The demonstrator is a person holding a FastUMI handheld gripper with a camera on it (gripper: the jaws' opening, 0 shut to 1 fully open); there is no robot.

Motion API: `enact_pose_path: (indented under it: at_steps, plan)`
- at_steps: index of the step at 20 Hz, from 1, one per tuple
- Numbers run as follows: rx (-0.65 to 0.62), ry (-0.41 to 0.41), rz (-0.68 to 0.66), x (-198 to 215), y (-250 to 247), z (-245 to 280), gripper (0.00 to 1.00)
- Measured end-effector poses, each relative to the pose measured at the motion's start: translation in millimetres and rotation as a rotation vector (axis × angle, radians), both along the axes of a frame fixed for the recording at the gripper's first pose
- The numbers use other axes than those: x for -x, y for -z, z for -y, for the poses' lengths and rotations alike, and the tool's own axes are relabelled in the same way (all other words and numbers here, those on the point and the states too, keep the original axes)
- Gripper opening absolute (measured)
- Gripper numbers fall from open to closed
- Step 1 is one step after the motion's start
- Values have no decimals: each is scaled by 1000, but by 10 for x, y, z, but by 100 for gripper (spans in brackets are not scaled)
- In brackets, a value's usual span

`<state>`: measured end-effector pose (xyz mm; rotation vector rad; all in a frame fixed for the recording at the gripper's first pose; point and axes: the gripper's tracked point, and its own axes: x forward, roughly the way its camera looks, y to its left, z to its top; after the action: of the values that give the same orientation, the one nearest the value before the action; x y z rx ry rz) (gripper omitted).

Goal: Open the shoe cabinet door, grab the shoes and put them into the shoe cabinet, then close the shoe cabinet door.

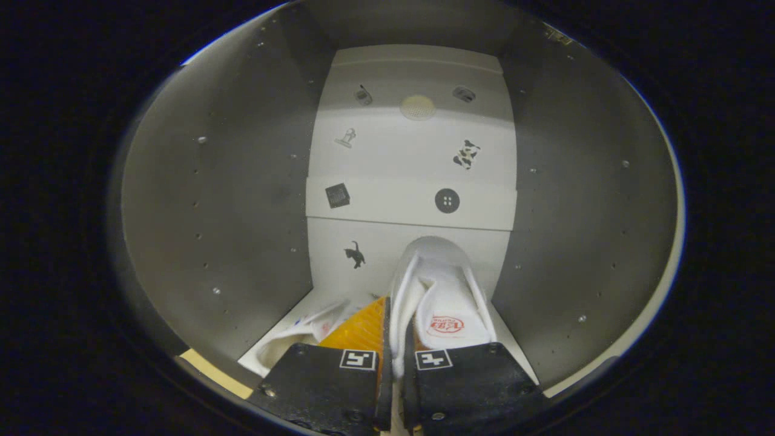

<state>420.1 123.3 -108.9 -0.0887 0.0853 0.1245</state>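
Reaching into the shoe cabinet [242,200], the gripper [395,387] points at the back panel, its two fingers drawn close together with only a narrow slot between them. A thin white edge of the shoe [445,297] runs down into that slot, and both fingers press against it, so the shoe is pinched by its side wall. Toe end of the shoe points away from the fingers toward the back panel [412,157], almost reaching it; the open mouth and insole with a red mark face up, just ahead of the right finger. A second shoe [303,333] lies low to the left, with an orange ribbed sole [362,330] showing just ahead of the left finger and touching the held shoe's side. Back panel is pale, stepped by a horizontal ledge, dotted with small stickers: a black cat [355,254], a button [447,200], a dark square [338,195]. Grey side walls stand on either side.
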Motion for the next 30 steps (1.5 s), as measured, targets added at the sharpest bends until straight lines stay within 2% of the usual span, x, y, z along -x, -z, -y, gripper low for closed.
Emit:
enact_pose_path:
  at_steps: [4,9,12,17,20,25,27,30]
  plan:
    - [12,18,-36,-304,99,12,11]
    - [15,33,-138,-431,370,40,11]
    - [77,36,-215,-504,511,5,11]
    - [73,61,-362,-642,787,11,11]
    - [23,58,-437,-653,841,-7,11]
    - [54,95,-474,-606,878,-6,11]
    - [44,114,-484,-531,883,26,13]
    - [-3,88,-483,-338,851,1,19]
